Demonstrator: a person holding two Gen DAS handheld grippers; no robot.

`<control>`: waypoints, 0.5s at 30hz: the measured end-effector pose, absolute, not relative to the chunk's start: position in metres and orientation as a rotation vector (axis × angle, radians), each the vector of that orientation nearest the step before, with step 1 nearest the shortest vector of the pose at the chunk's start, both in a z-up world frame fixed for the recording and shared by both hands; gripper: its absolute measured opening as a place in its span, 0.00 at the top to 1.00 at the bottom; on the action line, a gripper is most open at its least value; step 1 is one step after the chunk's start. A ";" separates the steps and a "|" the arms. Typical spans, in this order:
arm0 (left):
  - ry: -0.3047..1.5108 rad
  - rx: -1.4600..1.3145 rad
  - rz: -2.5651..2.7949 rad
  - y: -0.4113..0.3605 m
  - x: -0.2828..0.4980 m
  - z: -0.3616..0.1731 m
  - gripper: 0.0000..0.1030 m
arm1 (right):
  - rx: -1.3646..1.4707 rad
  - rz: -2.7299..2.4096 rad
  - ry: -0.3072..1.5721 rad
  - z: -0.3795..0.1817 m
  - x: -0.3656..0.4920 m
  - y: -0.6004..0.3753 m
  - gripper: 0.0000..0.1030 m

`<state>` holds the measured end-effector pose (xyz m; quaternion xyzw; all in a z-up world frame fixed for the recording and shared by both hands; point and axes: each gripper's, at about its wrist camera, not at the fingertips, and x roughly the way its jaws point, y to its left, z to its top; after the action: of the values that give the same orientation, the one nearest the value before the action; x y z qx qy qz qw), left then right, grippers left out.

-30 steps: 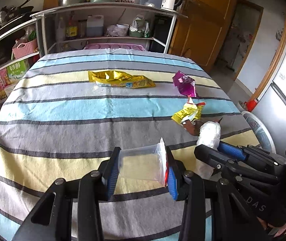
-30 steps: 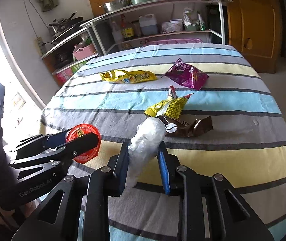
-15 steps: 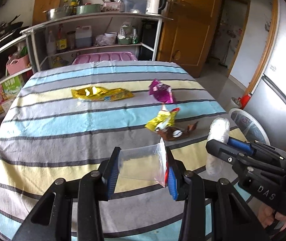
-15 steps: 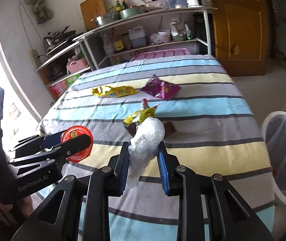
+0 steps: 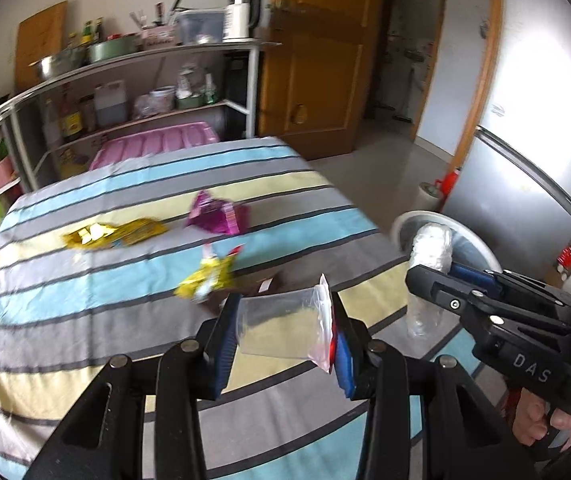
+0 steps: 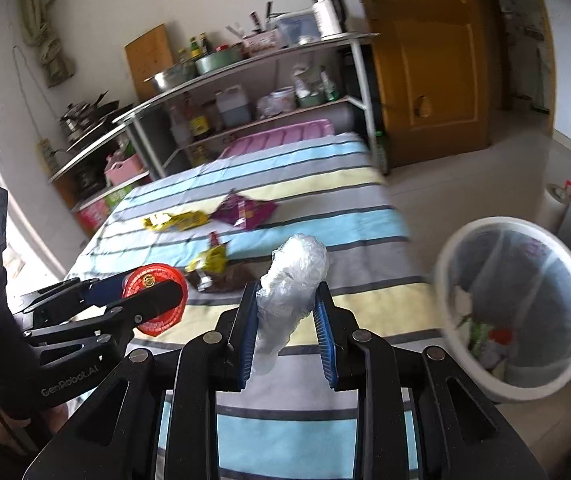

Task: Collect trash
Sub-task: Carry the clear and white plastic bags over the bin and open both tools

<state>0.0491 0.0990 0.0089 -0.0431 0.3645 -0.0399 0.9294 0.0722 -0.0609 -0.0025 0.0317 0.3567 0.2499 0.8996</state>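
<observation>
My left gripper [image 5: 283,334] is shut on a clear plastic cup with a red lid [image 5: 285,324], held sideways above the striped table; the lid also shows in the right wrist view [image 6: 153,298]. My right gripper [image 6: 287,330] is shut on a crumpled clear plastic bag [image 6: 291,288], held over the table's right edge; the bag also shows in the left wrist view [image 5: 431,268]. A white trash bin [image 6: 441,264] with a liner stands on the floor to the right. On the table lie a gold wrapper [image 5: 113,234], a purple packet [image 5: 217,216], a yellow wrapper [image 5: 207,276] and a brown wrapper [image 6: 221,280].
The striped tablecloth [image 5: 65,308] covers the table. A metal shelf rack [image 5: 125,92] with bottles and pots stands behind it, with a pink tub [image 5: 153,146] at the far edge. A wooden door [image 5: 317,52] and a grey fridge [image 5: 513,184] lie to the right.
Both grippers have swung right with their loads still held. The trash bin has come fully into the right wrist view, and the wrappers have shifted left and farther away.
</observation>
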 end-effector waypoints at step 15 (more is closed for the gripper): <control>0.747 0.009 -0.263 -0.005 0.097 0.015 0.58 | 0.152 0.318 0.720 0.000 0.094 -0.166 0.73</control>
<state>0.0970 -0.0048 0.0150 0.0043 0.3638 -0.1282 0.9226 0.0940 -0.1659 -0.0004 0.0739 0.3502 0.1549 0.9208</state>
